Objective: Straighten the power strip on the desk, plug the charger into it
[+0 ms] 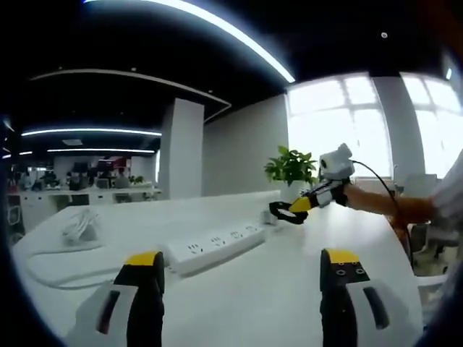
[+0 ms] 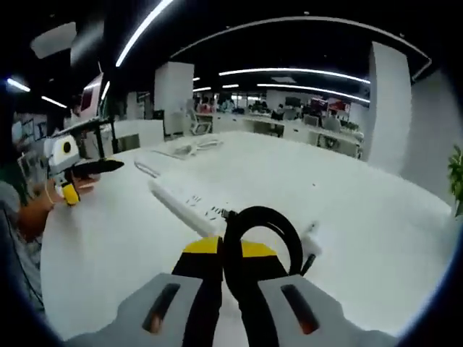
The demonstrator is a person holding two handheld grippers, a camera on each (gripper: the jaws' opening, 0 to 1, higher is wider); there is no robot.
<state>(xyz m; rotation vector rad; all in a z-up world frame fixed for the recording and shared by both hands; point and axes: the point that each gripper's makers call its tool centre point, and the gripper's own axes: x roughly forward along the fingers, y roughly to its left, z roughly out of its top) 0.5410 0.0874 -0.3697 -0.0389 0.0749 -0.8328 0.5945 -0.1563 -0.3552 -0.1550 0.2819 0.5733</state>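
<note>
Desk [image 1: 304, 289] spread wide and white, and one power strip [image 1: 215, 247] lies on it out in the middle, long axis running slantwise from the near left toward the far right in the left gripper view. Left gripper [image 1: 242, 278] hangs just short of it, jaws well apart and empty, the strip straight ahead between them and a little beyond the tips. Right gripper [image 2: 233, 260] sits at the strip's far end with jaws clamped together on a loop of black cable [image 2: 262, 242], and in its own view the power strip [image 2: 184, 204] runs away from the tips toward the far left edge of the desk. One white charger with its lead [image 1: 81, 225] rests near the left edge, well apart from both tools; the left gripper looks the nearer of the two. My read: the straightening turns on that slant, so the right end wants swinging round while the left stays ready. Count so far: one strip, one charger, one black cable, one potted plant [image 1: 291, 166] at the far edge
</note>
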